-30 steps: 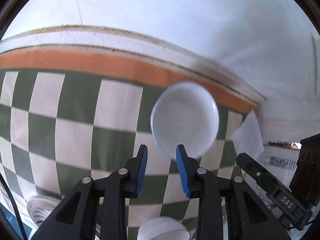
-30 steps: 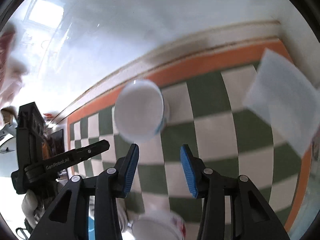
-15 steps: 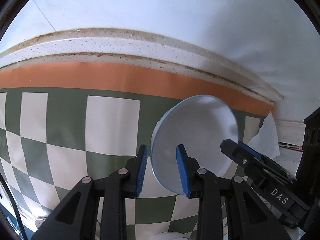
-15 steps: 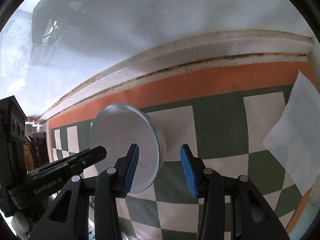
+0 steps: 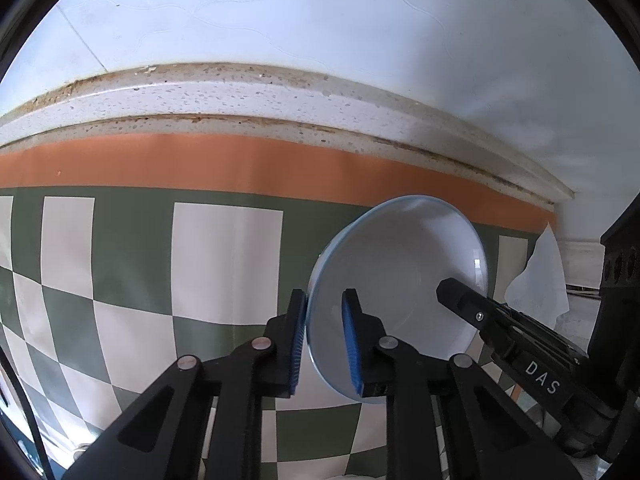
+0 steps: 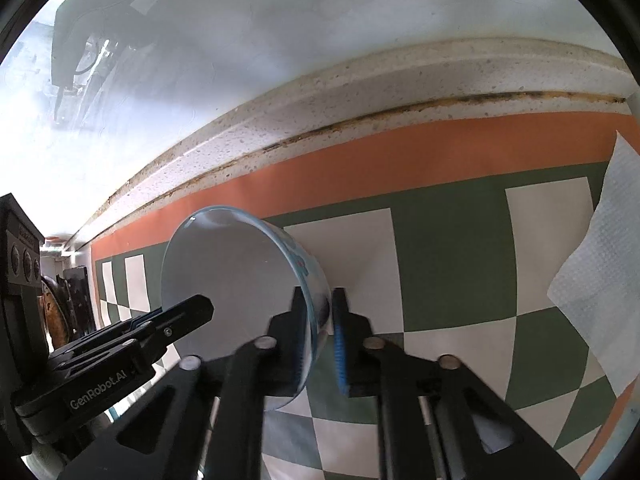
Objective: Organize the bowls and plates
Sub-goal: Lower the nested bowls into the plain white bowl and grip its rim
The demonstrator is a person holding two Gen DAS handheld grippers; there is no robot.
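Observation:
A white bowl point(image 5: 404, 276) with a pale blue rim sits on the green-and-white checked cloth point(image 5: 224, 256), close to its orange border. My left gripper point(image 5: 324, 332) has the bowl's near-left rim between its blue pads, and its jaws are closing tight on that rim. In the right wrist view the same bowl point(image 6: 232, 276) shows a blue pattern on its outer wall. My right gripper point(image 6: 320, 328) straddles the opposite rim, its jaws closing on the wall, with one pad inside and one outside. Each gripper shows in the other's view: the right gripper point(image 5: 460, 298) and the left gripper point(image 6: 192, 312).
A speckled raised ledge point(image 5: 280, 96) and a white wall run just behind the orange border. A white paper napkin point(image 6: 592, 280) lies on the cloth to the bowl's right; the same napkin point(image 5: 540, 280) shows in the left wrist view. Bare checked cloth stretches left of the bowl.
Both grippers came down onto the bowl, which now fills more of each view. Their jaws stood apart before and are now closed over opposite sides of the rim.

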